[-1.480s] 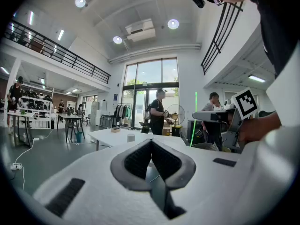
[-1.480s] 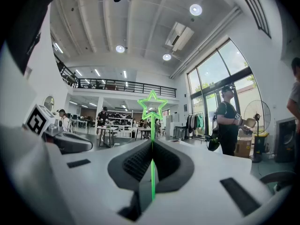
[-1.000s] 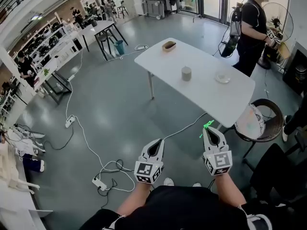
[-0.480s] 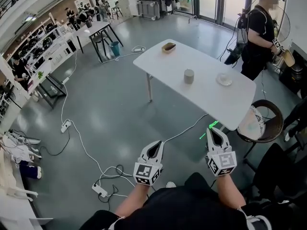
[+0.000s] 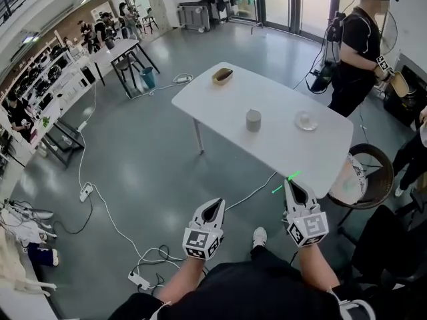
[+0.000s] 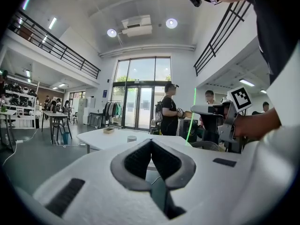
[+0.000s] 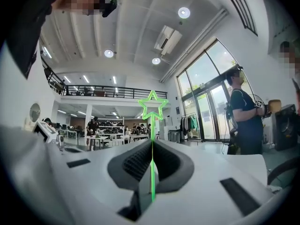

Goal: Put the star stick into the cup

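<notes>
The right gripper view shows the star stick (image 7: 152, 125) upright, pinched in the closed right tongs (image 7: 152, 142). The head view shows only its green tip. The cup (image 5: 253, 120) stands at frame centre on the tabletop (image 5: 280, 145), well apart. The left tongs (image 6: 151, 142) are closed and empty.

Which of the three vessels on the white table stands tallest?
The grey cup in the middle; the brown bowl at the far end and the pale dish to its right are both shallow.
</notes>
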Demonstrator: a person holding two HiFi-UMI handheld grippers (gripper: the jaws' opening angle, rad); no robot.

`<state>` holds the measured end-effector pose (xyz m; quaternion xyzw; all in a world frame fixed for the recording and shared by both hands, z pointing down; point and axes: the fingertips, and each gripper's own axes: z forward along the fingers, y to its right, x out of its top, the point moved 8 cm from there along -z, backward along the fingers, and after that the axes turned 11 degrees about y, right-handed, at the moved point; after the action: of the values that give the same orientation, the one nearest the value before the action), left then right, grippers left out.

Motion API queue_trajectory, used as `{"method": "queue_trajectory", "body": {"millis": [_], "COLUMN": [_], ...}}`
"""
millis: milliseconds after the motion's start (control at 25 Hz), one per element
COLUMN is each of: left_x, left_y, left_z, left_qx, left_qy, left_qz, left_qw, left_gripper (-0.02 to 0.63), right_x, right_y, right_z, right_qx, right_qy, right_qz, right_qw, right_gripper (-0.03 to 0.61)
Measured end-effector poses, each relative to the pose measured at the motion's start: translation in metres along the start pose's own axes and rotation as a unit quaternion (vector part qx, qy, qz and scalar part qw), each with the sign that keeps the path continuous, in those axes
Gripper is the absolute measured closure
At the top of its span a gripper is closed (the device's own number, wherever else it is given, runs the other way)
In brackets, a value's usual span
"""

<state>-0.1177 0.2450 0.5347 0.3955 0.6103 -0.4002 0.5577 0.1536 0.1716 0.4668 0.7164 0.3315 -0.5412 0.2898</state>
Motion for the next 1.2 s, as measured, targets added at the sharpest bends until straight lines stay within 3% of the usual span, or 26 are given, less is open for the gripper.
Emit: {"method": "queue_trajectory", "body": {"millis": [480,960,1200], "left_x": [0.006,-0.004,-0.016], "left_y": [-0.019,-0.040,-0.074], "left_z": [0.140,0.217,0.251], "left_qx": [-0.012,-0.002,-0.011], "left_qy": [0.010,0.003,-0.009], "left_qz": [0.035,0.024,0.014], "left_qw": [0.9993,0.9997,0.9998], "left_gripper": [0.603,0.603,0.603], "right_x": [-0.027,-0.042,-0.060], "right_y": [0.095,0.148,0.158], "right_z": [0.078,0.133,0.177], "right_qx": [0.013,0.026,0.020], "right_qy": [-0.020,-0.035,-0.044], "right_qz": [-0.004,0.002,0.005], "right_qw": [1.000,0.999,0.999], "right_gripper": [0.568,0.568,0.568]}}
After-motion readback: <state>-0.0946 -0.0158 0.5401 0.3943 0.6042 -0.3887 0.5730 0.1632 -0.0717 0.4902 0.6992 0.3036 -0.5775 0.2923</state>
